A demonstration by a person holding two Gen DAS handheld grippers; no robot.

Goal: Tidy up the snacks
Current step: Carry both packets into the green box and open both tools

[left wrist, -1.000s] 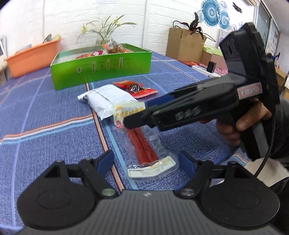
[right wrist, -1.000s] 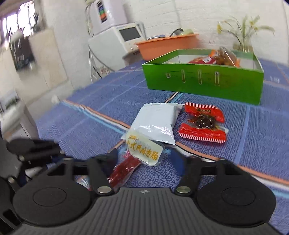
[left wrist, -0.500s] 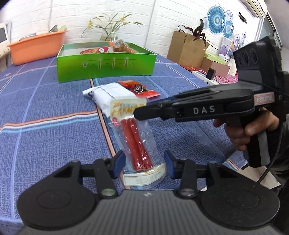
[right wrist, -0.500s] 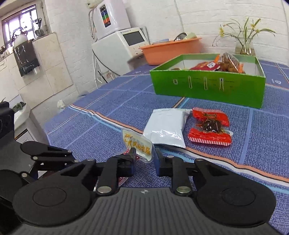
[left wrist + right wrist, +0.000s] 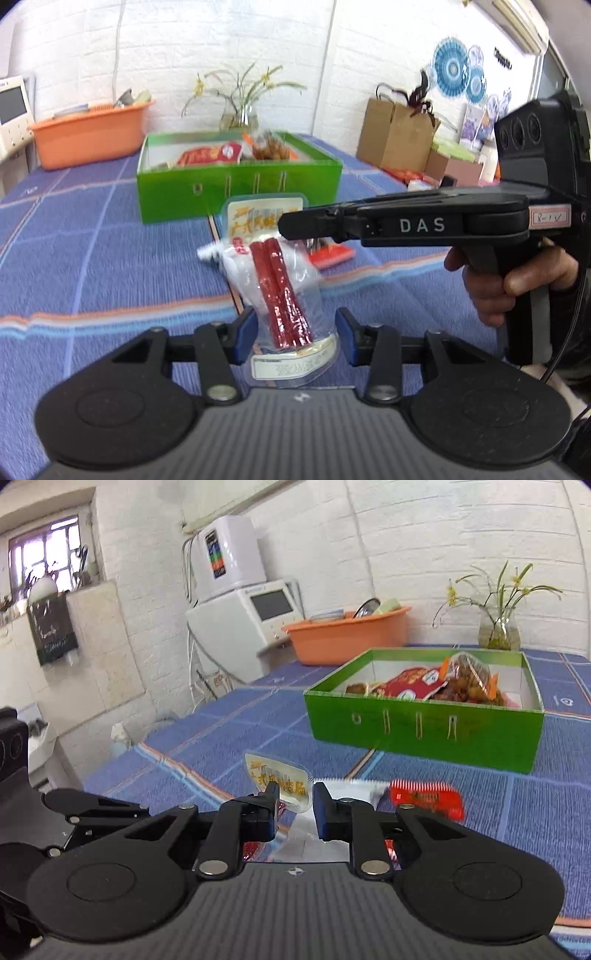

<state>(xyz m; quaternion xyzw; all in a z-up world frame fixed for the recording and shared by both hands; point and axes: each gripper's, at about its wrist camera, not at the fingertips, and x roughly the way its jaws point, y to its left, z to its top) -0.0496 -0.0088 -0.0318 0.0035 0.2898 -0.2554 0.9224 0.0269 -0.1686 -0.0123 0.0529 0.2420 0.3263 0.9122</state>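
Blue tablecloth lay bare at left of frame; ahead, the green box and white packet blocked the centre.

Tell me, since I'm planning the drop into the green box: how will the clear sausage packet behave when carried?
The sausage packet probably flops: thin clear film, held at both ends. The two red sticks likely stiffen its middle. Glossy plastic may slip from the tongs.

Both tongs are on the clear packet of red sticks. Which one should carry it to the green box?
Probably right. The right tongs, closing, pinch the clear packet of red sticks at its top label, nearer the green cardboard box. The left tongs only straddle its bottom end.
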